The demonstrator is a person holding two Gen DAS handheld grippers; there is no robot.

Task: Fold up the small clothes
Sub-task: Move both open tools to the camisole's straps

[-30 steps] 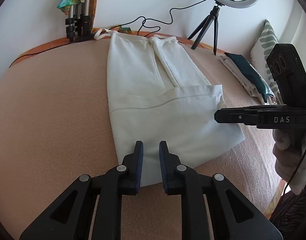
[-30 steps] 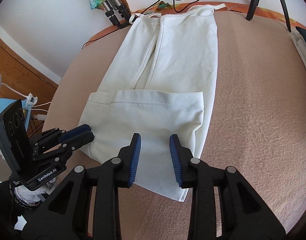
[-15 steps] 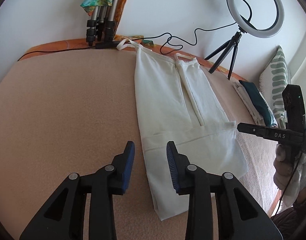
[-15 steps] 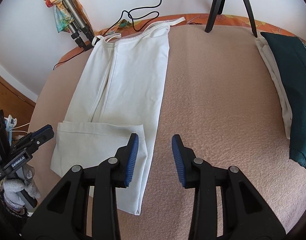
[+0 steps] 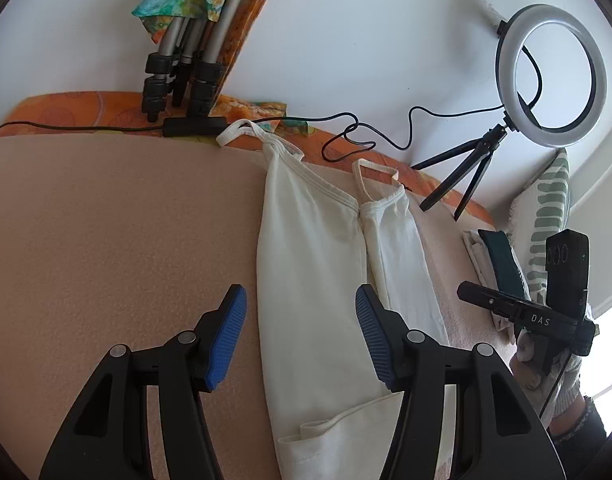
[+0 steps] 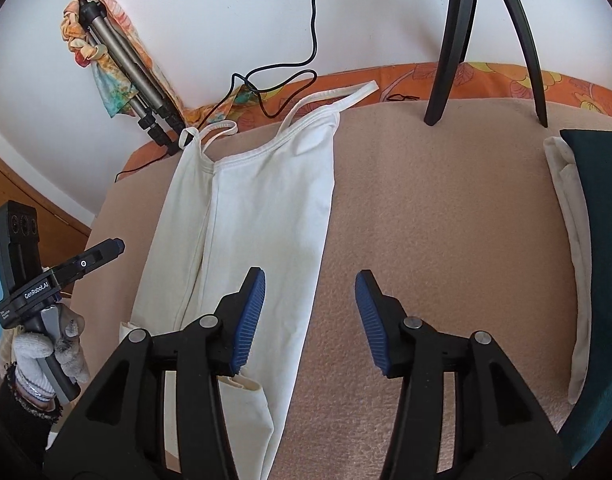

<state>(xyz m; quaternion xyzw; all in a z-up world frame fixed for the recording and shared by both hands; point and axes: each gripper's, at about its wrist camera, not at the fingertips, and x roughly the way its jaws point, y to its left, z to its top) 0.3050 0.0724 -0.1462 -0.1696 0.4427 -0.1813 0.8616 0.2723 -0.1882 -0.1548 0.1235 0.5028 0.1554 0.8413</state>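
A white strappy top (image 5: 310, 280) lies lengthwise on the tan blanket (image 5: 106, 248), sides folded in, hem turned up near the tools. The left tool (image 5: 301, 338) hovers spread wide above it, empty. The right tool (image 6: 310, 322) gapes over the top's right edge, gripping nothing.

1. Bare pink blanket (image 5: 106, 240) lies open left of the white top (image 5: 310, 280); nothing stands there.
2. An open strip of blanket (image 6: 438, 216) runs between the top (image 6: 266, 216) and the folded clothes pile (image 6: 586, 240).
3. At the far edge stand the ring light tripod (image 5: 466, 172), its cable (image 5: 370, 136) and the tripod legs (image 5: 178, 80); these crowd passage by the wall.
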